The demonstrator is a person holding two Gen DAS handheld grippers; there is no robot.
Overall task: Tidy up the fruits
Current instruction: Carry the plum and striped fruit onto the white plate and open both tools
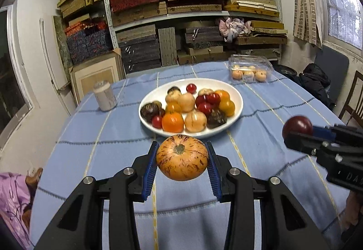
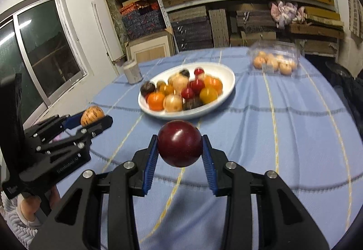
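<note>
Left wrist view: left gripper clamped on a striped orange-tan fruit, blue pads pressed against both sides, stem end facing the camera, fruit held clear above the blue checked tablecloth. Just beyond the fruit, a white oval plate piled with mixed fruit: oranges, small red fruits, pale tan fruits and dark brown ones. To the left of the plate, a small cylindrical jar; to the far right, a clear plastic clamshell box containing pale round fruits. At the right edge, right gripper closed on a dark red fruit, also above the cloth. Behind the table, metal shelving stacked with flat boxes. Right wrist view: right gripper clamped on the dark red fruit, pads against both sides, held above the tablecloth in front of the plate. At the left, left gripper gripping the striped fruit, with part of a hand visible beneath its handle. Jar left of the plate, clamshell box at the far right, both blurred. Window on the left wall.
</note>
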